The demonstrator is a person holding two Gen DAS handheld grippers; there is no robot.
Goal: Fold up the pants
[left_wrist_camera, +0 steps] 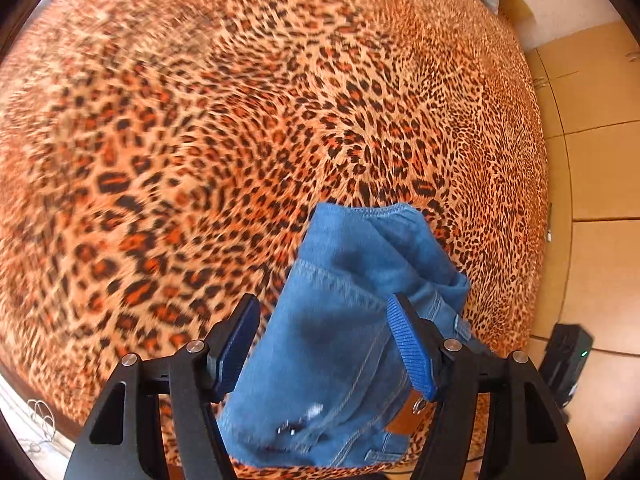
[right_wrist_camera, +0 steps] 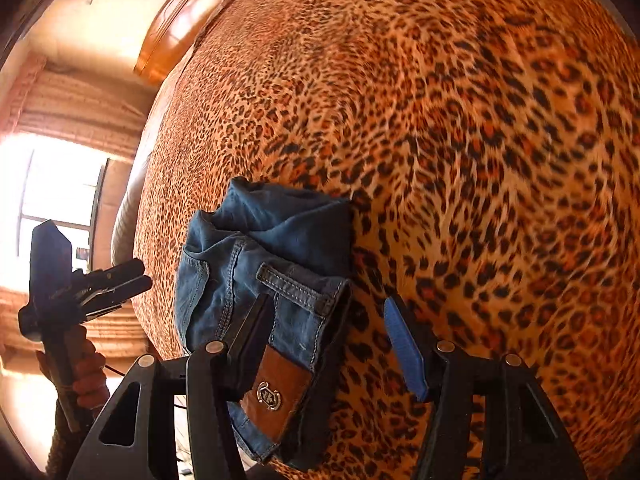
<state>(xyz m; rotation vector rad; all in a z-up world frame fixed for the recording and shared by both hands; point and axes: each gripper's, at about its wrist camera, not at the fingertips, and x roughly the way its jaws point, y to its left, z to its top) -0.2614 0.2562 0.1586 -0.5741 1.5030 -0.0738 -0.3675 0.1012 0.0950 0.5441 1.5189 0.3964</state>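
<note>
- Pants [left_wrist_camera: 352, 320] sit as a compact blue denim bundle near the edge of the leopard-print bedspread [left_wrist_camera: 200, 140]; from my left wrist view my left claw [left_wrist_camera: 334, 340] hangs over them, jaws spread wide to either side, gripping nothing. I judge the folding is about done.
- Right wrist view: my right claw [right_wrist_camera: 334, 340] is spread wide too, empty, one finger over the waistband by the brown leather patch [right_wrist_camera: 276, 396], the other over bare bedspread. The bundle lies flat, unheld. My left gripper shows off to the side, clear of the bed.

Folded pants [right_wrist_camera: 264, 292] on the bedspread [right_wrist_camera: 460, 160] near its edge, between left tongs [left_wrist_camera: 328, 344].
</note>
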